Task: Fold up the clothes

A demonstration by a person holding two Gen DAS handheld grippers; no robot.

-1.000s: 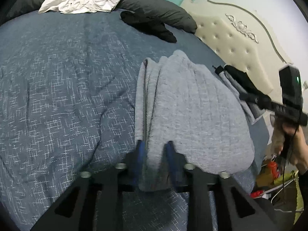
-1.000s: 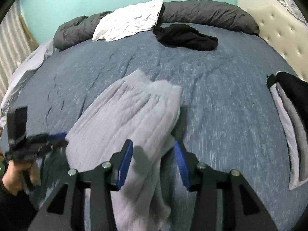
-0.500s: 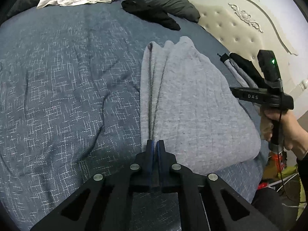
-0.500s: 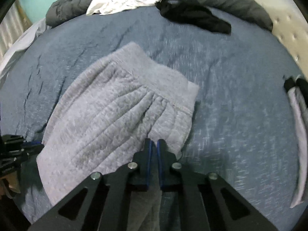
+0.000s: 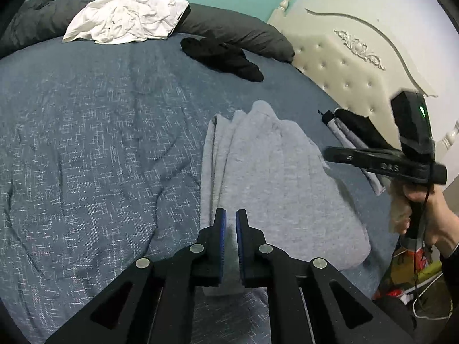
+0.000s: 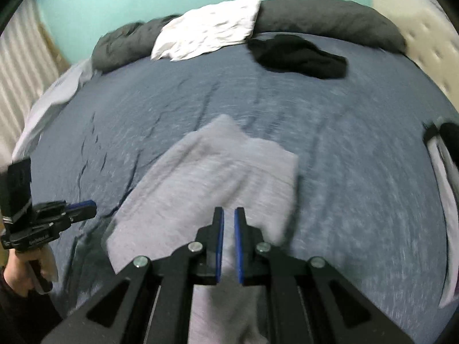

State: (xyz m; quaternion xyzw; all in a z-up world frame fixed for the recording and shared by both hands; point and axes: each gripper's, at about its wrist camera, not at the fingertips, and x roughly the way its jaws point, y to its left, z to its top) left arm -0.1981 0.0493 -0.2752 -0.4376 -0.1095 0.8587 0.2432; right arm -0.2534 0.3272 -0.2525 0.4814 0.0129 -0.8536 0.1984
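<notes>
A grey garment (image 5: 275, 183) lies folded lengthwise near the middle of a bed covered in a blue quilt (image 5: 86, 149). It is the landmark here. Its near end hangs off the quilt's front edge, and both grippers grasp it there.

The left gripper (image 5: 231, 246) is clenched on the garment's near left corner, with grey cloth pinched between its blue pads. The right gripper (image 6: 228, 246) is clenched on the near right corner, also with cloth between its pads. The right wrist view is blurred.

To the left of the garment the quilt is bare and wide, wrinkled but free of things. Beyond the garment's far end there is also bare quilt before anything else begins.

Further beyond, a black garment (image 5: 223, 57) lies crumpled. Behind it a long dark grey bolster (image 5: 235, 28) runs along the bed's far edge, with a white garment (image 5: 126, 20) draped over it.

To the right of the grey garment, a small stack of folded dark and grey clothes (image 5: 352, 132) sits at the quilt's edge, near a cream tufted headboard (image 5: 344, 66). A hand (image 5: 430, 215) holds the right gripper's handle beyond the bed's right edge.
</notes>
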